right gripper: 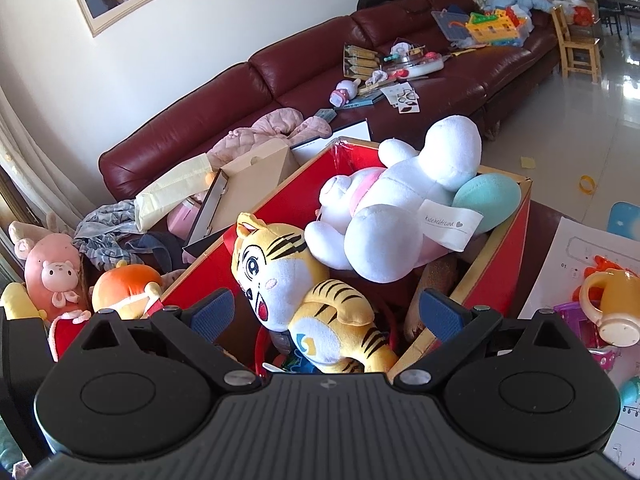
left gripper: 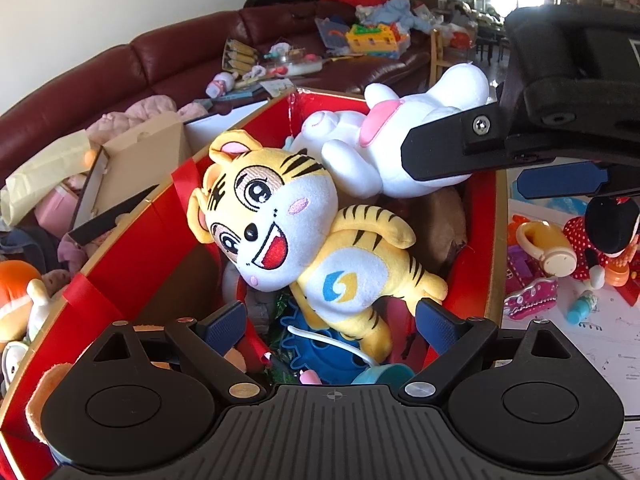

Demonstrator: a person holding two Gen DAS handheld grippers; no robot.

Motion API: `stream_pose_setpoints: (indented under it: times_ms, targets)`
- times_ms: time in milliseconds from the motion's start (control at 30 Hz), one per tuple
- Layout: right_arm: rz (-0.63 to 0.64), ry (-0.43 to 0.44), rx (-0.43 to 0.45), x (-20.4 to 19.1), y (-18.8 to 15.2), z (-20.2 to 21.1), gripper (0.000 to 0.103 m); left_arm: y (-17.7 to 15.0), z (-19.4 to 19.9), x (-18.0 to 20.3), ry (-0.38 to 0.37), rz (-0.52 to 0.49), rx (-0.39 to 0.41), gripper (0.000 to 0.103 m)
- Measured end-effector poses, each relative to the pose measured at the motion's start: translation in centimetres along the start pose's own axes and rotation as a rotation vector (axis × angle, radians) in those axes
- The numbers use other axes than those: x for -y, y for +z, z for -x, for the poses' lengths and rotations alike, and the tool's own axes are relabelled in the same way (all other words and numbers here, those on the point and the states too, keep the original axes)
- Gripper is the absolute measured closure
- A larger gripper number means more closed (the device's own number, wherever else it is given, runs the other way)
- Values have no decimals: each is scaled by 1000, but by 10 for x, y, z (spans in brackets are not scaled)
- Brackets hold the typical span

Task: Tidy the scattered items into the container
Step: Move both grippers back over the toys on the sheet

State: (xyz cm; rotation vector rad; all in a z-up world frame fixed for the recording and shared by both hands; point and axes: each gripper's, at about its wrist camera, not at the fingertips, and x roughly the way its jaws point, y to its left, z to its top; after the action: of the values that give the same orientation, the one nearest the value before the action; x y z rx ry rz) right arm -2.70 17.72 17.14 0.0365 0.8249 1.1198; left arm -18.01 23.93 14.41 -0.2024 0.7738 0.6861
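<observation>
A red cardboard box (left gripper: 136, 252) (right gripper: 288, 200) holds several toys. On top lies a yellow striped tiger plush (left gripper: 280, 220) (right gripper: 280, 280), face up. A white plush with pink patches (left gripper: 360, 156) (right gripper: 400, 208) rests across the box's far end, beside a teal plush (right gripper: 488, 200). My left gripper (left gripper: 330, 320) hovers open over the box's near end, the tiger's legs below its blue pads. My right gripper (right gripper: 326, 312) is open above the tiger with nothing held. In the left wrist view the right gripper (left gripper: 460, 168) comes in from the right, its upper finger next to the white plush.
Right of the box lie a yellow toy cup (left gripper: 548, 244) (right gripper: 612, 308), a red polka-dot mouse doll (left gripper: 600, 232) and small plastic toys on white paper. Left are an orange plush (right gripper: 124, 288), a pink plush (right gripper: 52, 276) and a tan carton (right gripper: 248, 184). A cluttered maroon sofa (right gripper: 304, 68) stands behind.
</observation>
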Motion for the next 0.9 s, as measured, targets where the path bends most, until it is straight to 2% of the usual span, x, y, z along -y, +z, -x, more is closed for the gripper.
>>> stream_pose_setpoints:
  times_ms: [233, 467, 667, 900]
  targets:
    - [-41, 4, 37, 12, -4, 19, 4, 4, 15, 12, 3, -25, 44, 6]
    - [-105, -39, 91, 43, -8, 47, 4, 12, 32, 41, -32, -78, 97, 5]
    - [-201, -129, 127, 95, -26, 78, 4, 10, 38, 89, -106, -174, 119, 5]
    - [-377, -284, 120, 174, -60, 108, 4, -11, 21, 158, -199, -313, 93, 5]
